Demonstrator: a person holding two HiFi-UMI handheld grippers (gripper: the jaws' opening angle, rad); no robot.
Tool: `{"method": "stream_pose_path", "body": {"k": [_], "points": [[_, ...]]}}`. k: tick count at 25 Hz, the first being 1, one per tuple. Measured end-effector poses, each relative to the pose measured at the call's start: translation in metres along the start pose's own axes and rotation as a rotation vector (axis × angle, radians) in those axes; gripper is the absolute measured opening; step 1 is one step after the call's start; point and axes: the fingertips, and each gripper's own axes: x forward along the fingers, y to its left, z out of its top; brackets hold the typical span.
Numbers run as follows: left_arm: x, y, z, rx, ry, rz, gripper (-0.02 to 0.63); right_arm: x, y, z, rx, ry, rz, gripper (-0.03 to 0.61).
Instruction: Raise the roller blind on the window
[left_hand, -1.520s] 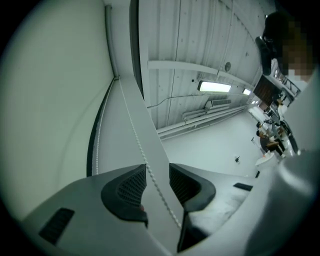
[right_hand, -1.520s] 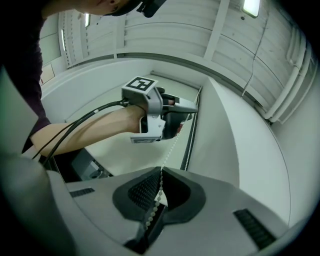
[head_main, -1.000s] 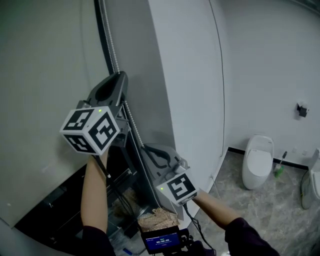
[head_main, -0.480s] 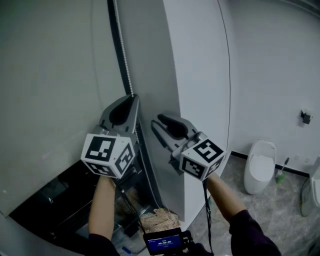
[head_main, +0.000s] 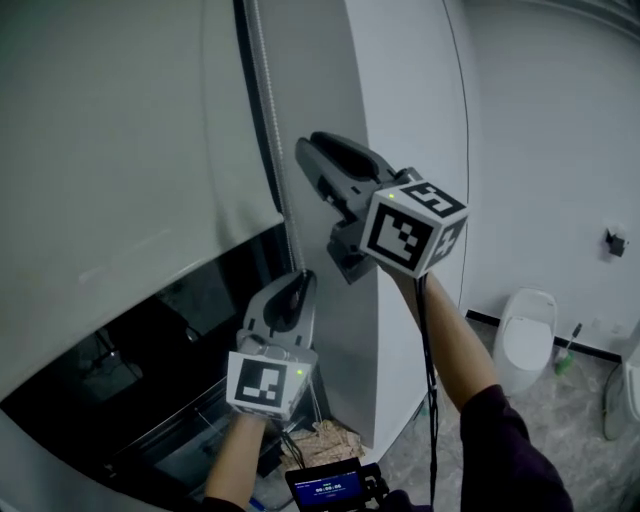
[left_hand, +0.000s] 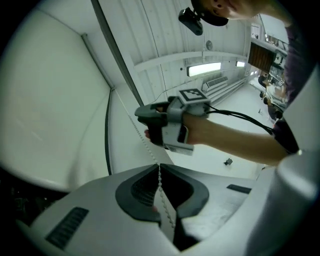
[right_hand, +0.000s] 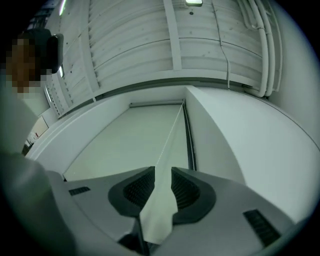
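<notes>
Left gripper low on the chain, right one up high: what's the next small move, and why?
Probably close the right gripper on the bead chain. Its jaws stand apart with the chain running into their gap, well above the left gripper, which is shut on the chain lower down. The roller blind covers only part of the window.

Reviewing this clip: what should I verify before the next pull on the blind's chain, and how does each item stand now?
1. Left tool shut on the bead chain: ok.
2. Right tool clamped higher on the chain: not ok, its jaws stand apart.
3. Chain lined up with the right tool's gap: ok, it appears to run into it.
4. Roller blind fully raised: not ok, only the lower window glass is uncovered.
5. Chain free of snags at the roller: cannot tell.
</notes>
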Motion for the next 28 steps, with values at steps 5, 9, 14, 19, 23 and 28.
{"method": "stream_pose_path", "body": {"k": [5,9,14,19,23,28], "points": [[-0.017,-0.042,-0.043,-0.013,0.023,-0.044,0.018,0.013,0.005,0.007,0.017,-0.006,0.019,0.084],[-0.030,-0.065,-0.058,-0.089,0.036,-0.052,0.018,0.014,0.000,0.004,-0.001,-0.004,-0.006,0.083],[-0.032,-0.066,-0.058,-0.109,0.042,-0.040,0.018,0.014,0.001,0.003,-0.027,0.005,-0.010,0.024],[-0.038,-0.052,-0.059,-0.151,0.058,-0.022,0.018,0.011,0.005,0.009,-0.157,-0.029,-0.060,0.017],[-0.042,-0.023,-0.058,-0.160,0.041,0.014,0.020,0.003,0.011,-0.006,-0.309,-0.017,-0.099,0.017],[-0.036,0.020,-0.024,-0.145,-0.074,0.049,0.020,-0.028,0.020,-0.049,-0.451,0.044,-0.133,0.017]]}}
